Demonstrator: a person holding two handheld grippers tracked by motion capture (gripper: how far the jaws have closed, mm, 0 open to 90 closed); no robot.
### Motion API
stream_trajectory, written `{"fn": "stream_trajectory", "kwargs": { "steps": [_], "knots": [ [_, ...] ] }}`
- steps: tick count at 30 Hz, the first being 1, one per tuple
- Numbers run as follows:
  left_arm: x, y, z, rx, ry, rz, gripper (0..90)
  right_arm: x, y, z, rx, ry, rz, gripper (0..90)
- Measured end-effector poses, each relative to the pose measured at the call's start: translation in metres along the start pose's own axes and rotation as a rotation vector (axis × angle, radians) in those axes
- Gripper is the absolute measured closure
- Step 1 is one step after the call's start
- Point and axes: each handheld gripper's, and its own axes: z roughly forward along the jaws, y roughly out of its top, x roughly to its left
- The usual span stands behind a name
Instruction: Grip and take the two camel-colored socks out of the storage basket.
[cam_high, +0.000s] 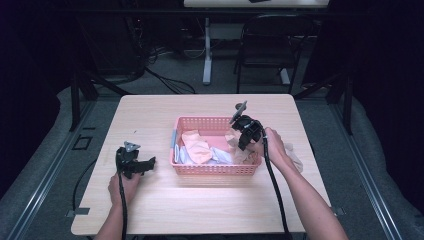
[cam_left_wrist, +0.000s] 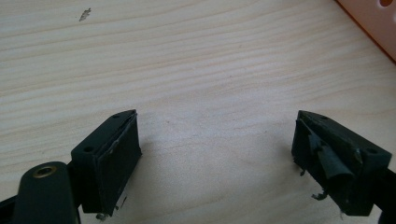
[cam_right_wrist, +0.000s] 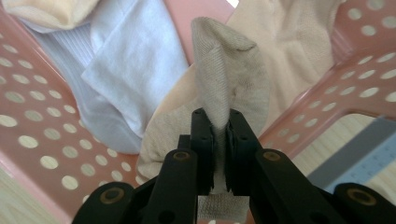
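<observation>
1. Dark curtains, a chair and cables frame a light wooden table in the high view. A pink perforated basket sits near its middle, with a peach cloth and pale socks lying inside. The right gripper is tipped down over the basket's right end, while the left gripper rests low on the table, well apart from the basket. Another pale piece of cloth seems to lie on the table just right of the basket, partly hidden by the hand.

2. Seen from the left gripper view, the left gripper has its jaws spread wide over bare wood with nothing between them; a corner of the basket shows at the top right.

3. From the right gripper view, the right gripper is clenched on a fold of a beige sock, which stands up from the pile inside the basket, beside a white sock.

4. My judgement: the pick is secured, but the sock is not yet clear of the basket, and several pieces are left inside.
</observation>
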Motion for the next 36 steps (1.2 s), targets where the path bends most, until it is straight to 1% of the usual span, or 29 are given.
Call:
{"fn": "stream_trajectory", "kwargs": {
  "steps": [2, 3, 6, 7, 8, 10, 11, 13, 14, 15, 16, 17, 18, 19, 20, 22, 23, 25, 26, 27, 29, 36],
  "knots": [
    [0.0, 0.0, 0.0, 0.0, 0.0, 0.0, 14.9, 0.0, 0.0, -0.002, 0.001, -0.003, -0.003, 83.6],
    [0.0, 0.0, 0.0, 0.0, 0.0, 0.0, 15.0, 0.0, 0.0, -0.008, -0.002, -0.004, -0.01, 83.6],
    [0.0, 0.0, 0.0, 0.0, 0.0, 0.0, 15.0, 0.001, 0.0, -0.012, -0.017, 0.0, -0.003, 83.5],
    [0.0, 0.0, 0.0, 0.0, 0.0, 0.0, 15.0, 0.001, -0.001, -0.017, -0.021, 0.005, 0.001, 83.3],
    [0.0, 0.0, 0.0, 0.0, 0.0, 0.0, 15.0, 0.0, -0.001, -0.021, -0.027, -0.005, -0.003, 83.3],
    [0.0, 0.0, 0.0, 0.0, 0.0, -0.001, 14.9, 0.0, -0.001, -0.024, -0.028, -0.005, -0.004, 83.3],
    [0.0, 0.0, 0.0, 0.0, 0.0, 0.0, 15.0, 0.0, -0.001, -0.029, -0.044, -0.006, -0.001, 83.4],
    [0.0, 0.0, 0.0, 0.0, 0.0, -0.001, 15.0, 0.0, -0.001, -0.035, -0.047, -0.007, -0.001, 83.3],
    [0.0, 0.0, 0.0, 0.0, 0.0, -0.001, 14.9, -0.001, -0.001, -0.038, -0.058, -0.007, 0.004, 83.3],
    [0.0, 0.0, 0.0, 0.0, 0.0, 0.0, 14.9, 0.0, -0.002, -0.041, -0.075, -0.003, 0.013, 83.4],
    [0.0, 0.0, 0.0, 0.0, 0.0, 0.0, 15.0, 0.0, -0.002, -0.041, -0.075, -0.003, 0.013, 83.4],
    [0.0, 0.0, 0.0, 0.0, 0.0, 0.0, 14.9, -0.002, -0.002, -0.048, -0.07, -0.01, 0.005, 83.4],
    [0.0, 0.0, 0.0, 0.0, 0.0, 0.0, 14.9, -0.002, -0.002, -0.048, -0.07, -0.01, 0.005, 83.4],
    [0.0, 0.0, 0.0, 0.0, 0.0, 0.0, 14.9, -0.003, -0.002, -0.055, -0.074, -0.014, 0.004, 83.4],
    [0.0, 0.0, 0.0, 0.0, 0.0, 0.0, 15.0, -0.003, -0.003, -0.057, -0.085, -0.016, 0.007, 83.4],
    [0.0, 0.0, 0.0, 0.0, 0.0, 0.0, 15.0, -0.003, -0.004, -0.06, -0.09, -0.022, 0.008, 83.4],
    [0.0, 0.0, 0.0, 0.0, 0.0, 0.0, 15.0, -0.004, -0.005, -0.067, -0.098, -0.019, 0.013, 83.4],
    [0.0, 0.0, 0.0, 0.0, 0.0, 0.0, 15.0, -0.004, -0.005, -0.069, -0.1, -0.027, 0.013, 83.4],
    [0.0, 0.0, 0.0, 0.0, 0.0, 0.0, 15.0, -0.005, -0.006, -0.072, -0.1, -0.031, 0.007, 83.4],
    [0.0, 0.0, 0.0, 0.0, 0.0, 0.0, 15.0, -0.005, -0.008, -0.077, -0.109, -0.037, 0.013, 83.4],
    [0.0, 0.0, 0.0, 0.0, 0.0, 0.0, 14.9, -0.007, -0.01, -0.081, -0.114, -0.038, 0.012, 83.4],
    [0.0, 0.0, 0.0, 0.0, 0.0, 0.0, 15.0, -0.009, -0.019, -0.092, -0.11, -0.065, 0.015, 83.4]
  ]
}}
